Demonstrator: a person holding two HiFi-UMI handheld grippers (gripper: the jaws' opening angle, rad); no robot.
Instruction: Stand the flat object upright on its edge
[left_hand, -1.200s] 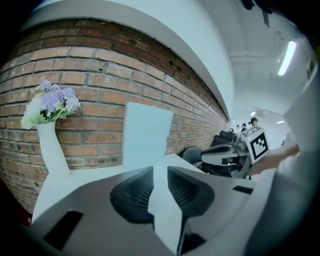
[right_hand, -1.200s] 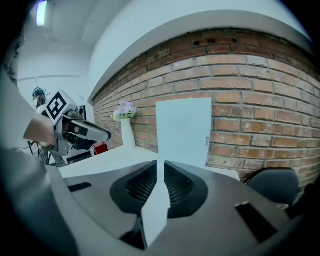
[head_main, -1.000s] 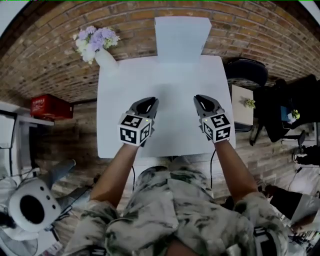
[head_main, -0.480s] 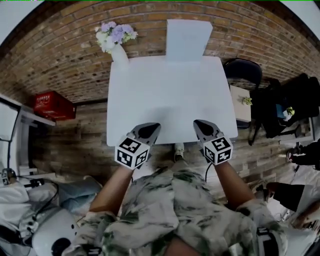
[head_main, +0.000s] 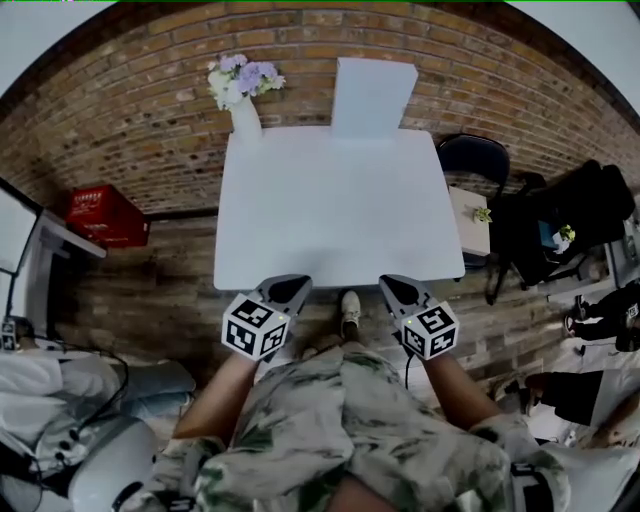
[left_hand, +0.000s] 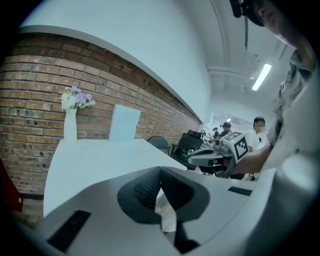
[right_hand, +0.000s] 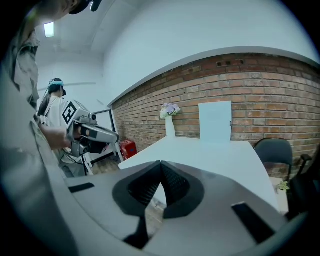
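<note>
Left gripper (head_main: 287, 290) was closed, empty | right gripper (head_main: 396, 289) was closed, empty | white panel (head_main: 373, 97) stood upright, top centre, behind white table (head_main: 300, 230)

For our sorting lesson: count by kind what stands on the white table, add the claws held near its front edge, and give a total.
White flat panel: 1
Vase of flowers: 1
Claws: 2 (left claw, right claw)
Total: 4
</note>
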